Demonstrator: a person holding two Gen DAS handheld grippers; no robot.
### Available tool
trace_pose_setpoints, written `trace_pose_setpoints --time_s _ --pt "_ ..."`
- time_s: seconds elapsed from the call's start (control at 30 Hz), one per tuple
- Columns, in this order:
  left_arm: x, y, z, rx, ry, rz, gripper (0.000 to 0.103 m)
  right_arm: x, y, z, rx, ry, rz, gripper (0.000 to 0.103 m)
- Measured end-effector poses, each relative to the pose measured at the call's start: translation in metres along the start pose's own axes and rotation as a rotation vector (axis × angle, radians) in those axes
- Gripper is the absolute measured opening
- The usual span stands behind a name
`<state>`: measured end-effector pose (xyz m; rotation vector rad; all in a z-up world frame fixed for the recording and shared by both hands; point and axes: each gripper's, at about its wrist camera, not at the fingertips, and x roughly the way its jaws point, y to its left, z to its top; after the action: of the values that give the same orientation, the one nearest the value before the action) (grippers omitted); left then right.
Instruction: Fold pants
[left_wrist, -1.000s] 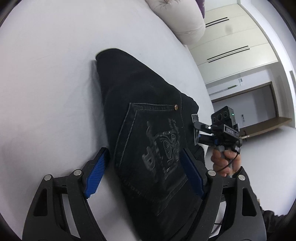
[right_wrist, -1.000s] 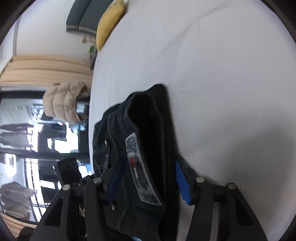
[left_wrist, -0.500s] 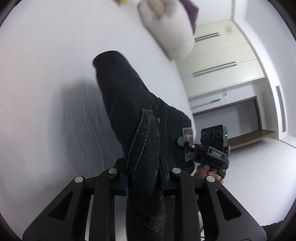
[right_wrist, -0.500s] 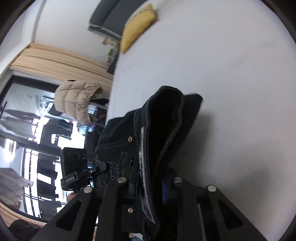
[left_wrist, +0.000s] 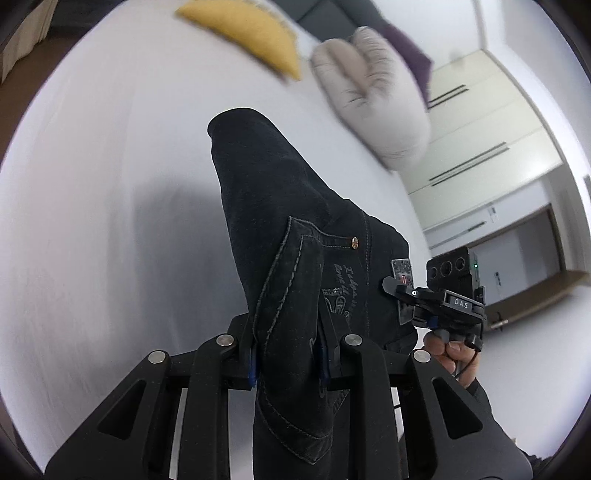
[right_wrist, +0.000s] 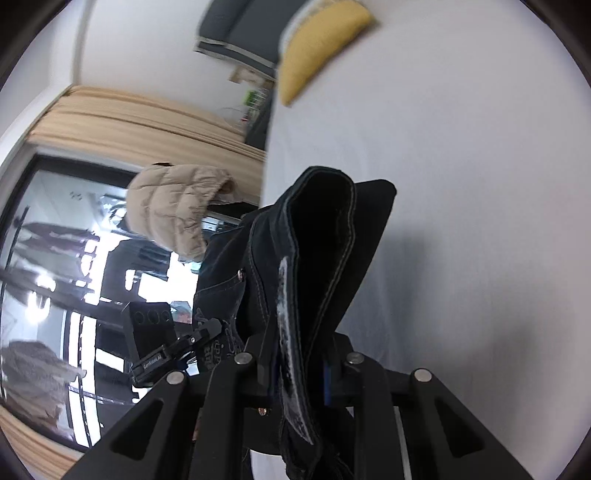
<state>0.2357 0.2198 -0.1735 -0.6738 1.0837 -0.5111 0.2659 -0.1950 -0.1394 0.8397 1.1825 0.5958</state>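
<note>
Both claws just clamped down: left claw and right claw now pinch the black pants, lifting them toward the yellow pillow at 12 o'clock, so the fold's underway.

The black denim pants are folded and lifted at the waistband end, the far end resting on the white bed.

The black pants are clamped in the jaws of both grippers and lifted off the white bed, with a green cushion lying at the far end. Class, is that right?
One detail is wrong: the cushion is yellow, not green, as the left wrist view shows. The rest stands: both the left gripper and right gripper are clamped on the black pants, raised above the white bed.
</note>
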Motion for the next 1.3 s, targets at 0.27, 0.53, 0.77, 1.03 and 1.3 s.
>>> trace_pose_setpoints --time_s 0.27,0.53,0.77,1.03,1.3 --pt "0.031 0.072 -0.018 -0.118 -0.008 0.025 0.045 0.016 -0.082 -0.014 0.187 -0.062 0.03 0.043" --pt "-0.069 -0.029 -0.05 0.227 -0.367 0.351 0.079 -0.06 -0.027 -0.057 0.011 -0.321 -0.115 0.058" --pt "-0.161 -0.205 -0.141 0.612 -0.849 0.685 0.103 -0.132 0.12 -0.121 -0.411 -0.679 -0.361 0.098" --pt "-0.238 -0.269 -0.209 0.574 -0.94 0.65 0.103 -0.194 0.254 -0.217 -0.737 -1.08 -0.506 0.103" --pt "-0.279 -0.295 -0.283 0.553 -0.869 0.64 0.103 -0.223 0.304 -0.274 -0.739 -1.051 -0.446 0.103"
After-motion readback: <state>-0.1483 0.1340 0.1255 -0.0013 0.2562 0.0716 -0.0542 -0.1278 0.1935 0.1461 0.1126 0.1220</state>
